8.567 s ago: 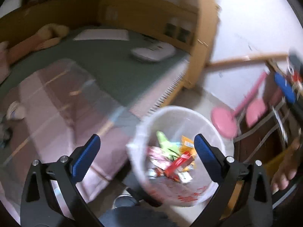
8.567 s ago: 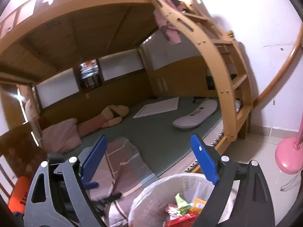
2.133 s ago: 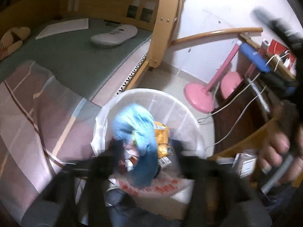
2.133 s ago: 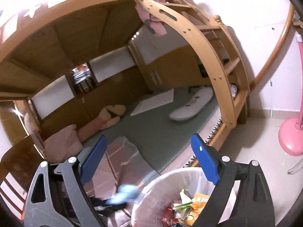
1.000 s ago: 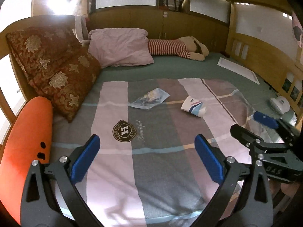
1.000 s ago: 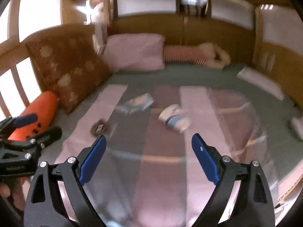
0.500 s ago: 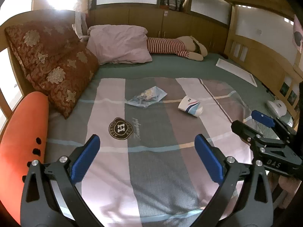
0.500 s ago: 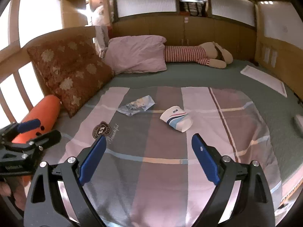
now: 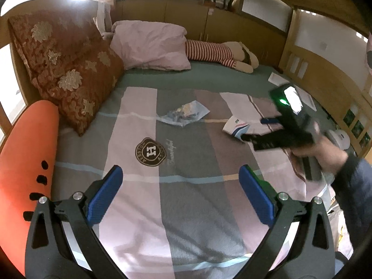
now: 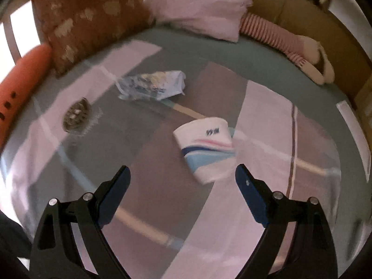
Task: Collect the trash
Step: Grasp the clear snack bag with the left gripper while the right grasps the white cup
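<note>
A white paper cup with blue and pink stripes (image 10: 207, 148) lies on its side on the striped blanket (image 10: 151, 162). It also shows in the left wrist view (image 9: 236, 127). A crumpled clear plastic wrapper (image 10: 153, 84) lies farther back; it also shows in the left wrist view (image 9: 184, 114). My right gripper (image 10: 182, 190) is open and empty, just in front of the cup, with the cup a little right of centre between its jaws. In the left wrist view the right gripper (image 9: 255, 130) reaches beside the cup. My left gripper (image 9: 180, 190) is open and empty above the blanket.
A brown floral cushion (image 9: 67, 69), a pink pillow (image 9: 151, 44) and a striped plush toy (image 9: 220, 53) lie at the head of the bed. An orange object (image 9: 21, 158) stands at the left edge. Wooden panels (image 9: 325, 53) wall the far side.
My right gripper has moved forward and down toward the paper cup, which now looms close. My left gripper has barely moved. Earlier both were over the trash bin beside the bed.
</note>
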Motion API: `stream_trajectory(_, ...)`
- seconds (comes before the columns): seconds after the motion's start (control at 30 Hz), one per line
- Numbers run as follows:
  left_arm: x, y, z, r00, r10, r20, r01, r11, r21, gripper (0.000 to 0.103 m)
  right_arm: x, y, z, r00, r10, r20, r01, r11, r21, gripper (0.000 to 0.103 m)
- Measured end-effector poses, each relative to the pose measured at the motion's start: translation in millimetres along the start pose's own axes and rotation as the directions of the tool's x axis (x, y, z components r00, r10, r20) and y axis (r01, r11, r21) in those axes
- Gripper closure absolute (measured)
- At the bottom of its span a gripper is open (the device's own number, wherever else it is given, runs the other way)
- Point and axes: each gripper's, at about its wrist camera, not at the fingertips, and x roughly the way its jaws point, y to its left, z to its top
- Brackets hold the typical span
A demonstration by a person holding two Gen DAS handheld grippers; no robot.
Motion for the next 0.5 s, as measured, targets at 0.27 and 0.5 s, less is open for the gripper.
stream_trajectory(0.27,17,11,-2,0.999,0.018,-0.051,-0.018,1.0,0.002,0.004,74,-34,26,0.981,0.083,-0.177,-0.078,0.996,0.032,0.013)
stream_trajectory(0.5,60,4,14,0.992,-0.046,-0.113,0.056,0.995,0.086,0.004,83,-33,5,0.972,0.163,-0.17,-0.139,0.98,0.145,0.054)
